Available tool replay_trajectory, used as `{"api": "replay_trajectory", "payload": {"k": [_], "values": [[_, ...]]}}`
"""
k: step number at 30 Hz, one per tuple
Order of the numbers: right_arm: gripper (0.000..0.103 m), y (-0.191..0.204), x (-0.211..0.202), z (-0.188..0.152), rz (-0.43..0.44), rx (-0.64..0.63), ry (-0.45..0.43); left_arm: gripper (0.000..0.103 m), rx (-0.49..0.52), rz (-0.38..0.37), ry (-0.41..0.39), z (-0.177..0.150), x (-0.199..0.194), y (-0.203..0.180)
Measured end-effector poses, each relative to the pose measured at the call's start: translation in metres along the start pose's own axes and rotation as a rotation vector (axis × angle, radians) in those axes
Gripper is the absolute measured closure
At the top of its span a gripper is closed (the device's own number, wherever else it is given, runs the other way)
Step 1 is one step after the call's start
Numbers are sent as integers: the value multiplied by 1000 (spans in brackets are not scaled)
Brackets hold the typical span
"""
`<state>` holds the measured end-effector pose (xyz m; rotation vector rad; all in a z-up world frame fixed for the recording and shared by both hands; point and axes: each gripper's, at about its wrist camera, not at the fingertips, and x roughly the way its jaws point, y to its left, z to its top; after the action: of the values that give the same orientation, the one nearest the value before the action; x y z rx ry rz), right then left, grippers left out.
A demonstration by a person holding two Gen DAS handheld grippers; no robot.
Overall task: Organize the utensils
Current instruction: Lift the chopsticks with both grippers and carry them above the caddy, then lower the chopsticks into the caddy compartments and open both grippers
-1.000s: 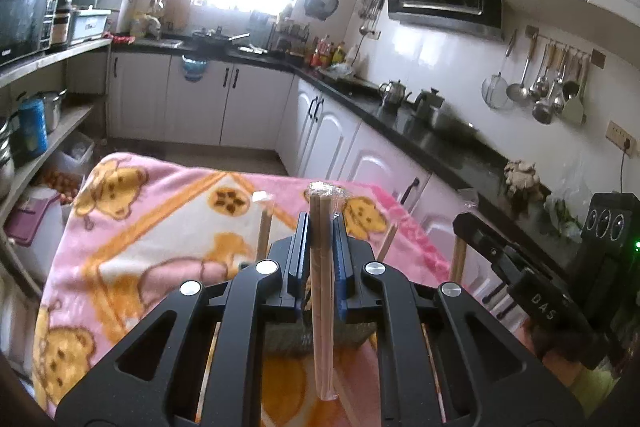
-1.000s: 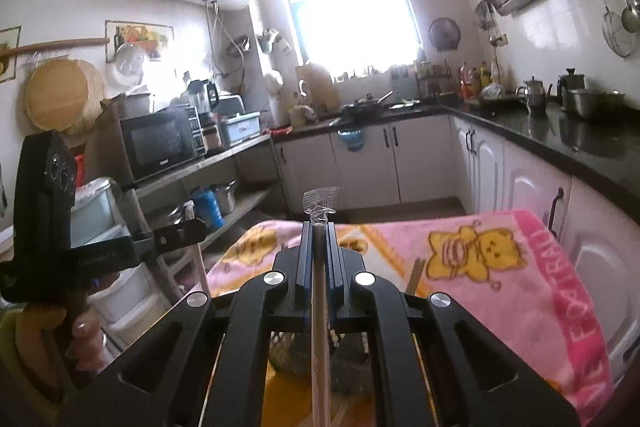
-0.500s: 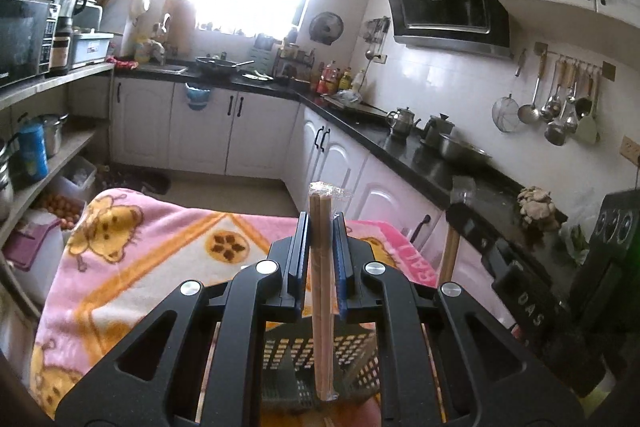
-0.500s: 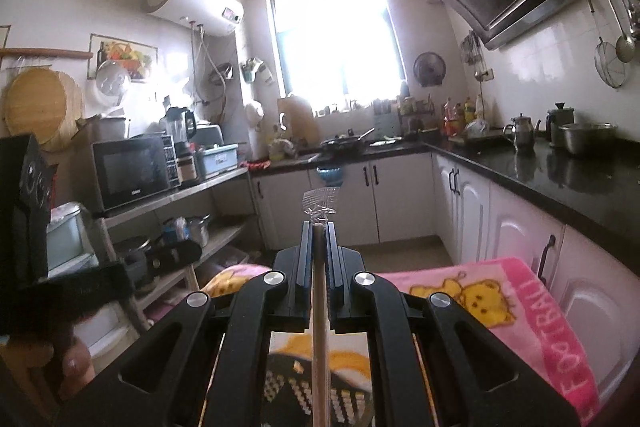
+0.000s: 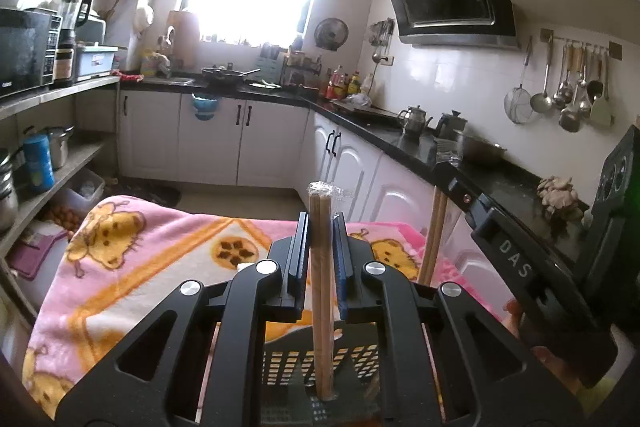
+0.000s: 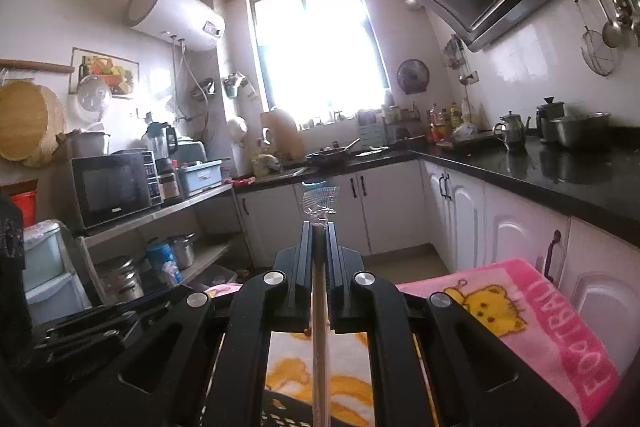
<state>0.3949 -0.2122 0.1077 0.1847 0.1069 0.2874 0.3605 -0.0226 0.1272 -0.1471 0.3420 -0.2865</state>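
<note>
My left gripper (image 5: pixel 320 227) is shut on a wrapped pair of wooden chopsticks (image 5: pixel 321 291) held upright, lower end over a black perforated basket (image 5: pixel 320 363) on the pink blanket (image 5: pixel 132 259). My right gripper (image 6: pixel 319 231) is shut on another wrapped pair of chopsticks (image 6: pixel 319 327), also upright above the basket's rim (image 6: pixel 288 407). The right gripper shows in the left wrist view (image 5: pixel 442 187) with its chopsticks (image 5: pixel 432 239), at the right.
The pink bear-print blanket (image 6: pixel 540 315) covers the table. White cabinets and a black counter (image 5: pixel 400 139) run along the right. Shelves with a microwave (image 6: pixel 112 187) and pots stand on the left. The left gripper's body (image 6: pixel 80 327) sits at lower left in the right wrist view.
Both grippers have risen and tilted up, each keeping its chopsticks; the basket has dropped lower in both views and less blanket shows.
</note>
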Motion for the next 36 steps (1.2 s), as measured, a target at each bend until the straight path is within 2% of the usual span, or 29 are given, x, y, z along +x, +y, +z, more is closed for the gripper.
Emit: {"api": "replay_trajectory", "payload": {"k": [10,15,32,36], "values": [[97,-10,2,-41,-14,43,-6,97,10,-16,13,-28,8,4],[97,-13,5,-55,-2,63,36,97,-1,-31,36,-39,13,6],[96,-26,-17,-68,34,103,183,96,11,-62,120,-60,16,13],[96,-28,-27,-66,28,96,205,92,17,-59,127,-60,12,13]]}}
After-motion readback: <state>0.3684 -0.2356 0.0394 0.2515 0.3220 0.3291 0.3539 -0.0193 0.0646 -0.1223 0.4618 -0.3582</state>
